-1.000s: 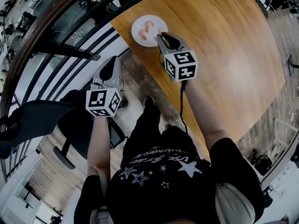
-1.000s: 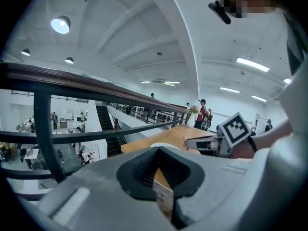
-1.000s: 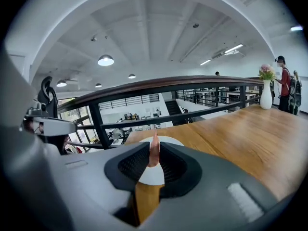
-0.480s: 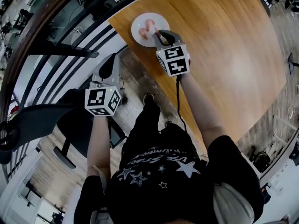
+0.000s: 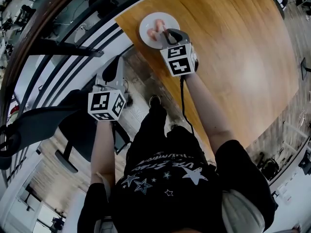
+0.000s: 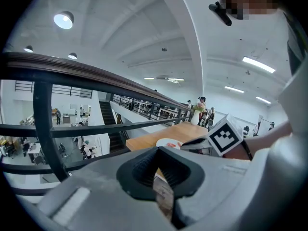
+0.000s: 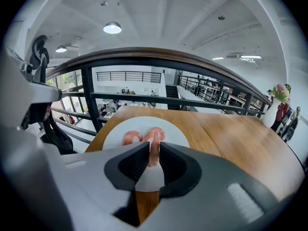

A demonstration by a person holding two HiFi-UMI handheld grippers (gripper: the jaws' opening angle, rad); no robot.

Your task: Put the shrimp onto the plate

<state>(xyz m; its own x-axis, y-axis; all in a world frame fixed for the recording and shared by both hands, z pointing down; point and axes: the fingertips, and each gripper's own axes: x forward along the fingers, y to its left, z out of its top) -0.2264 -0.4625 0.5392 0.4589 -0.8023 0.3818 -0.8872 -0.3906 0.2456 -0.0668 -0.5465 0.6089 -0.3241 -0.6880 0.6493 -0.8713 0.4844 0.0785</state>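
only container here is the white plate (image 5: 168, 21) at the corner of the wooden worktop (image 5: 233, 47), right by the railing (image 5: 73, 25); the shrimp (image 7: 154, 137) is over it, pink, and in the right gripper view the jaws of the right gripper (image 7: 153, 154) are pinched in narrow on it, pads touching both its sides, with the plate's rim (image 7: 174, 133) showing past them; there's a pink curl just left of it lying on the plate, and honestly I can't tell if that's the same shrimp bent round or a separate piece; from the head view the right gripper (image 5: 166, 33) covers part of the plate, so the shrimp (image 5: 154, 29) is only a pink smudge there, and whether it touches the plate or hangs just above it isn't clear; the left gripper (image 5: 115, 68) is off the worktop, out over the floor next to a black office chair (image 5: 43, 125); in its own view the left gripper (image 6: 162, 159) has its jaws together down to a thin slit with nothing in them; a vase of flowers (image 7: 275, 104) sits squashed at the far edge of the right gripper view; compared with a second ago, the right gripper has slid from the plate's right edge in over it, while the left one has pretty much stayed put
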